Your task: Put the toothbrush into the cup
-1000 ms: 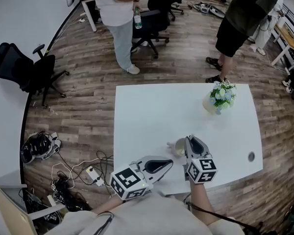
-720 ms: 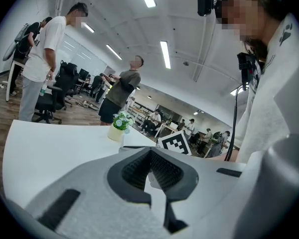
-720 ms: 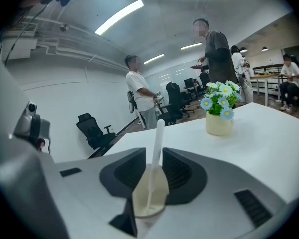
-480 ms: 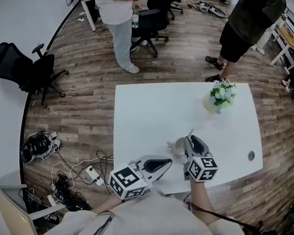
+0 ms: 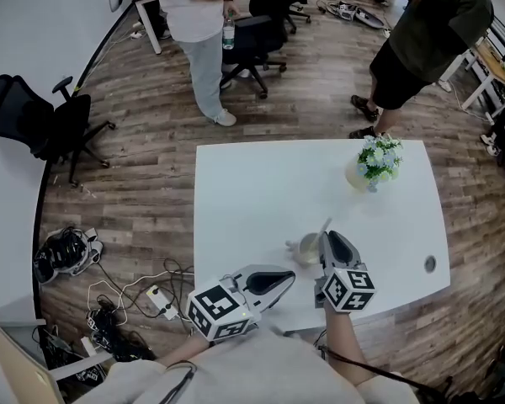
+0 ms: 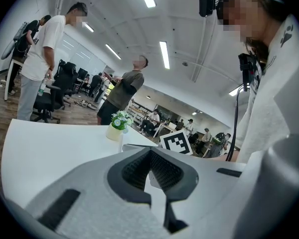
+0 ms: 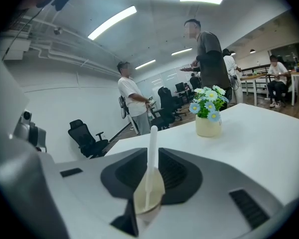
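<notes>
— At the near edge of the table [image 5: 252,192], on the left, what is the left gripper [image 5: 286,275] doing?

— Nothing useful. Its jaws are pressed together with only a sliver of tabletop showing through them. It hangs low and to the side, apart from the work.

— And just right of it?

— The cup [image 5: 306,250], a pale one standing upright on the table. The toothbrush [image 5: 325,227] rises out of it at a slight lean, and its lower end looks to be already inside the rim.

— Held by what?

— The right gripper [image 5: 327,239], right beside the cup. In its own view the jaws are drawn in on the white handle, pinching it, with the cup's mouth directly below.

— So the step is letting go?

— I would judge so. Do it gently: lower until the brush end rests on the bottom, then spread the jaws only a little so the handle settles against the rim instead of flicking out. Lift straight up afterwards, since a light cup this close to the jaws could tip if nudged sideways.

— Anything further right?

— A vase of flowers [image 5: 372,163], well apart and no obstacle.
</notes>
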`<action>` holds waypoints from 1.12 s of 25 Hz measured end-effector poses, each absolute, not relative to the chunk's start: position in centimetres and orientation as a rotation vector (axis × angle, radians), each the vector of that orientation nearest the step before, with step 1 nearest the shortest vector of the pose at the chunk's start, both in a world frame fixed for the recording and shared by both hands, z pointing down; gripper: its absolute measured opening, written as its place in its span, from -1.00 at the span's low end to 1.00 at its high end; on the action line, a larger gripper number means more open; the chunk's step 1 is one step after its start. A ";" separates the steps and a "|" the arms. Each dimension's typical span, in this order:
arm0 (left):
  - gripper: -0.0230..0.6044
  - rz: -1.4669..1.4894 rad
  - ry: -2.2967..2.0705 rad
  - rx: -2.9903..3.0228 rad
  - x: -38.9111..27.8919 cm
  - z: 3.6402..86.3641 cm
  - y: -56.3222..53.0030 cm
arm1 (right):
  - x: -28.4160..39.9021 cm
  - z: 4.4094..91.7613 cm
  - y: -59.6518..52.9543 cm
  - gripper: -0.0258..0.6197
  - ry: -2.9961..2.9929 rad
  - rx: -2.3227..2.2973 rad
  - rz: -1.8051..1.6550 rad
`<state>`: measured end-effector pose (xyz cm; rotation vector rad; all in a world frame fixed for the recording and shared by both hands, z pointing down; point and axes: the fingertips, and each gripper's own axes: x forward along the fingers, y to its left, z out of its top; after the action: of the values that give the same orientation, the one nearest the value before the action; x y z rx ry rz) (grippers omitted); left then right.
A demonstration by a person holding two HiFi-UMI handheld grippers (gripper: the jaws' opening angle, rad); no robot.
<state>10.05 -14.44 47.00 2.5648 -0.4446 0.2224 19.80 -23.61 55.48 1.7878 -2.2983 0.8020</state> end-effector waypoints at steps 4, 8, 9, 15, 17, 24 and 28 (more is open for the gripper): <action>-0.91 0.222 -0.437 2.568 10.2 47.0 -14.1 | 19.9 54.6 -23.4 -0.81 -2.315 1.803 0.795; -0.91 0.216 -0.434 2.568 10.0 46.8 -14.0 | 19.1 53.2 -22.9 -0.83 -2.348 1.796 0.777; -0.91 0.214 -0.434 2.568 9.9 46.8 -13.9 | 18.8 52.7 -22.7 -0.83 -2.360 1.791 0.769; -0.91 0.212 -0.422 2.573 10.2 46.6 -13.8 | 17.2 49.9 -21.1 -0.83 -2.443 1.720 0.706; -0.91 0.210 -0.420 2.574 10.2 46.6 -13.7 | 16.6 49.0 -20.3 -0.83 -2.468 1.702 0.697; -0.91 0.197 -0.407 2.580 10.1 46.3 -13.5 | 14.1 46.1 -16.8 -0.83 -2.541 1.636 0.673; -0.91 0.190 -0.398 2.582 10.0 46.2 -13.5 | 12.8 45.0 -15.1 -0.83 -2.566 1.590 0.672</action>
<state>10.00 -13.50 46.18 2.5823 -0.3985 0.1899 12.84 -15.10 45.04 1.5904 -2.5660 0.6724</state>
